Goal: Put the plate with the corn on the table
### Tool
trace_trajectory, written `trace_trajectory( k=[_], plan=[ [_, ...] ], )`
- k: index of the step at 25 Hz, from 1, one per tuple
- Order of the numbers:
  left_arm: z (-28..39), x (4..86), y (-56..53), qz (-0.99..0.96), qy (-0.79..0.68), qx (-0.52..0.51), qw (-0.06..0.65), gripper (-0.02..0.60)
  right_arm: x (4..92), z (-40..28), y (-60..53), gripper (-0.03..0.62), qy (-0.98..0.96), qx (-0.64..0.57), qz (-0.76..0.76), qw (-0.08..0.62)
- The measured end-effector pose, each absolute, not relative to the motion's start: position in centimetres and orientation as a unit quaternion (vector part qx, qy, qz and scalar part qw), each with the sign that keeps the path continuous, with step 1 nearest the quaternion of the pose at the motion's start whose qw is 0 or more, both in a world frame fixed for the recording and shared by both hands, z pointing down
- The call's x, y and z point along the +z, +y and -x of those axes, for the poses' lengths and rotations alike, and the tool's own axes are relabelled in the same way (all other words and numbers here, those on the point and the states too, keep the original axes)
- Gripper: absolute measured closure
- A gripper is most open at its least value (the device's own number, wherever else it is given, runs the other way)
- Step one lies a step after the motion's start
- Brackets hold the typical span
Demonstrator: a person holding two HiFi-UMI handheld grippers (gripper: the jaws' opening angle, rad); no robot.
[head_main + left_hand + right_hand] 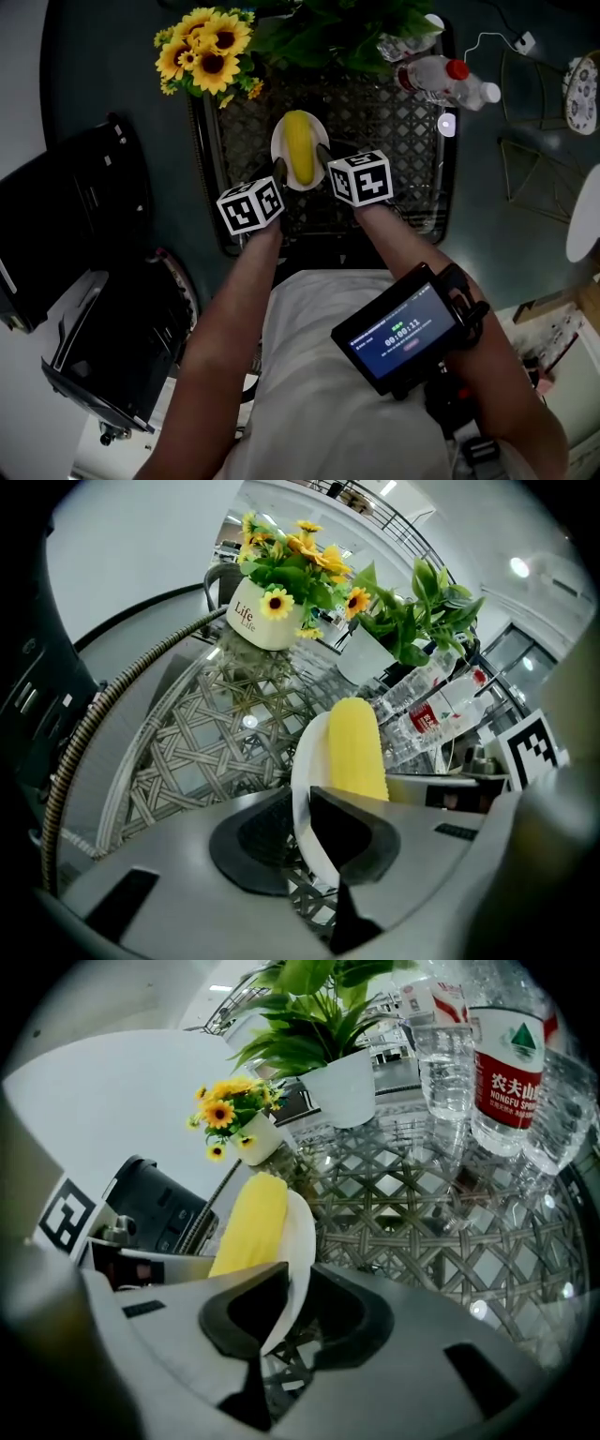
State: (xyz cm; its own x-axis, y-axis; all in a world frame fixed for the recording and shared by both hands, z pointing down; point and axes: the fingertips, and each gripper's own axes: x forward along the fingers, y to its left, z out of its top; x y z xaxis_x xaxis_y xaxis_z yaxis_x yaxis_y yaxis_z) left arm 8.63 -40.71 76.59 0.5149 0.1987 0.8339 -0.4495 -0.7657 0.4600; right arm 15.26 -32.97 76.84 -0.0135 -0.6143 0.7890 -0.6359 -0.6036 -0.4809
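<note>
A white plate (319, 129) carrying a yellow corn cob (299, 145) sits over the woven glass-topped table (384, 122). My left gripper (278, 172) is shut on the plate's left rim and my right gripper (324, 157) is shut on its right rim. In the left gripper view the plate (305, 766) runs edge-on between the dark pads of the gripper (300, 832), with the corn (356, 747) just beyond. The right gripper view shows the gripper (284, 1321) clamped on the plate (300, 1237) beside the corn (251, 1222). Whether the plate rests on the table I cannot tell.
A pot of sunflowers (204, 47) and a green plant (347, 28) stand at the table's far edge, with water bottles (450, 80) at its far right. Black cases (84, 244) lie on the floor to the left. A screen (403, 328) is strapped to the right forearm.
</note>
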Motion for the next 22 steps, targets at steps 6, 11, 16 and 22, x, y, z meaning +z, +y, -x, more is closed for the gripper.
trace_trajectory(
  k=[6, 11, 16, 22],
  plan=[
    [-8.6, 75.8, -41.0, -0.817, -0.072, 0.465, 0.334, 0.517, 76.3, -15.2, -32.8, 0.537, -0.440, 0.544, -0.714, 0.008],
    [-8.0, 75.3, -42.2, -0.824, -0.088, 0.445, 0.339, 0.492, 76.0, -16.4, -31.9, 0.519, -0.421, 0.529, -0.737, -0.007],
    [-6.1, 74.9, -42.9, -0.827, -0.114, 0.430, 0.344, 0.492, 75.2, -17.7, -30.5, 0.519, -0.405, 0.512, -0.757, -0.012],
    [-3.6, 72.9, -41.1, -0.835, -0.135, 0.401, 0.351, 0.492, 72.8, -16.8, -28.7, 0.559, -0.424, 0.498, -0.756, -0.021]
  ],
)
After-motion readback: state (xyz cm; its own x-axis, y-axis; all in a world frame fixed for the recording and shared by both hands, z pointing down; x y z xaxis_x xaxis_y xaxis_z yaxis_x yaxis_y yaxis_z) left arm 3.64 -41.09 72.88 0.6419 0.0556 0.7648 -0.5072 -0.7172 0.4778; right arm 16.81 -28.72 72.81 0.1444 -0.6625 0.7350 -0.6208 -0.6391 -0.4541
